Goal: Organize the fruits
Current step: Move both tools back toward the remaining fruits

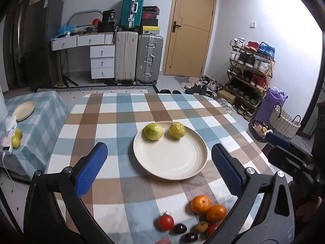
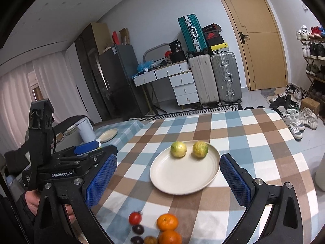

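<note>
Cream plate (image 1: 170,158) mid-surface already holding two yellow-green fruits (image 1: 153,131) at its far rim, oranges (image 1: 200,203) and tomatoes (image 1: 166,222) waiting near; left gripper (image 1: 159,168) and right gripper (image 2: 168,180) jaws wide apart, empty.

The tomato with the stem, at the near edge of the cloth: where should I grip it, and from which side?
Grip the tomato across its round middle, coming down from above with the left gripper, which is open and empty. Its stem points up, so stay below it. Put the pads left and right: a dark fruit sits close at its near right, so go narrow.
</note>
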